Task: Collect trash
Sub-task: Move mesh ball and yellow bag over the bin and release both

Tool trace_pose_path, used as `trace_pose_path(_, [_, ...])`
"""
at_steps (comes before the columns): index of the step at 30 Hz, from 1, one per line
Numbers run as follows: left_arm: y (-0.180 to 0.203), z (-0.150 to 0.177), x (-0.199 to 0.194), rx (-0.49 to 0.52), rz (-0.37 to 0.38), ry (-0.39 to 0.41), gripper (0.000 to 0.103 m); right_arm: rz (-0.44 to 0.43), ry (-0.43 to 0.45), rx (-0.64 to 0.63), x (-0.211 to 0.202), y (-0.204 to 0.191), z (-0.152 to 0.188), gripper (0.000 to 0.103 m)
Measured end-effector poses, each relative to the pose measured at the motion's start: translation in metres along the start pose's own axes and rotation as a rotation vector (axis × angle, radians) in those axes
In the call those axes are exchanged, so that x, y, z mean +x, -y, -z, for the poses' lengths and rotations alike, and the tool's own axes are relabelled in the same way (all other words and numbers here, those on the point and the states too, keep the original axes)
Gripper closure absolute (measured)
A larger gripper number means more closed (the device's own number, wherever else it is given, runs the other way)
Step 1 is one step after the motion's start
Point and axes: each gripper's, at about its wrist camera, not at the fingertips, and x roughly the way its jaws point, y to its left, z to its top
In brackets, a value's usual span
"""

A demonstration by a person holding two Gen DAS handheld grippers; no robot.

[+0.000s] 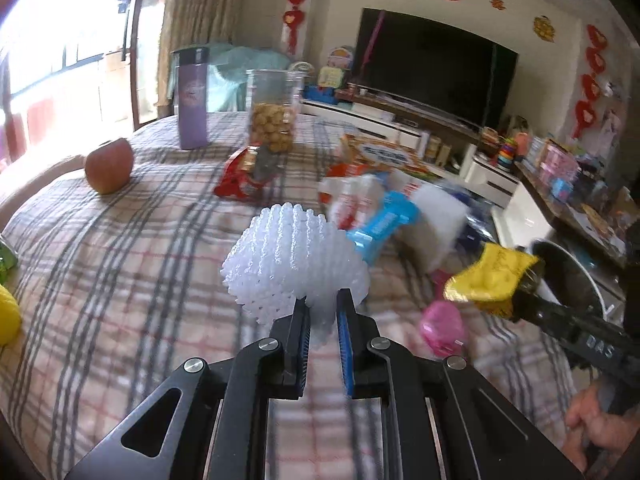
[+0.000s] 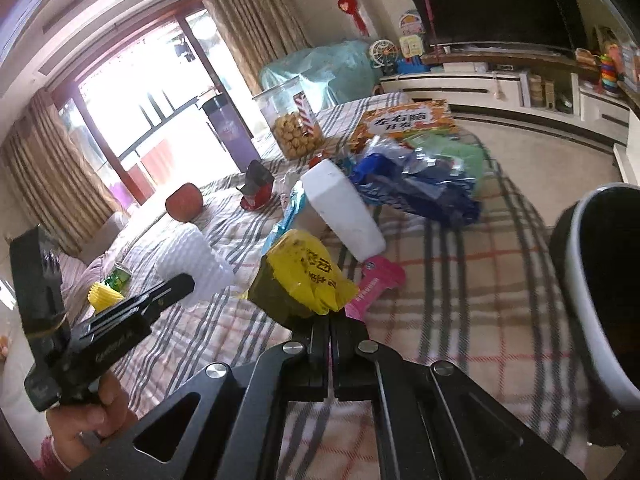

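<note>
My left gripper point(image 1: 323, 312) is shut on a white foam fruit net point(image 1: 294, 264), held above the plaid tablecloth point(image 1: 120, 280). My right gripper point(image 2: 330, 326) is shut on a yellow crumpled wrapper point(image 2: 308, 276); from the left wrist view it shows at the right point(image 1: 490, 278). The foam net also appears in the right wrist view point(image 2: 196, 264), at the tip of the left gripper. A black trash bin with a white rim point(image 2: 580, 280) stands at the right, beside the table edge. A pink wrapper point(image 2: 374, 284) lies on the cloth just beyond the yellow one.
On the table lie a white foam block point(image 2: 344, 208), a blue crumpled bag point(image 2: 420, 188), a red wrapper point(image 1: 240, 180), an apple point(image 1: 109, 165), a cookie jar point(image 1: 274, 114), a purple box point(image 1: 192, 98) and a picture book point(image 2: 404, 122). A hand point(image 2: 88, 420) grips the left tool.
</note>
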Motion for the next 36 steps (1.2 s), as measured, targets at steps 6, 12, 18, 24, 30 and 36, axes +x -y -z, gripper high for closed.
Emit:
trace_pose_path(6, [0.028, 0.006, -0.011, 0.064, 0.064, -0.006, 0.091, 0.032, 0.022, 0.025, -0.025, 0.018, 0.007, 0.103])
trace_pose_path(12, [0.056, 0.012, -0.015, 0.128, 0.118, -0.009, 0.091, 0.070, 0.048, 0.052, -0.051, 0.041, 0.013, 0.103])
trace_pose_path(18, [0.081, 0.011, -0.009, 0.182, 0.158, -0.020, 0.091, 0.113, 0.079, 0.080, -0.076, 0.064, 0.016, 0.103])
trace_pose_path(24, [0.102, 0.007, 0.000, 0.228, 0.189, -0.030, 0.091, 0.147, 0.107, 0.107, -0.096, 0.083, 0.017, 0.103])
trace_pose_path(30, [0.123, 0.005, 0.007, 0.262, 0.216, -0.034, 0.091, 0.178, 0.125, 0.131, -0.110, 0.098, 0.019, 0.103])
trace_pose_path(36, [0.140, 0.003, 0.016, 0.287, 0.242, -0.040, 0.091, 0.208, 0.137, 0.154, -0.121, 0.113, 0.020, 0.103])
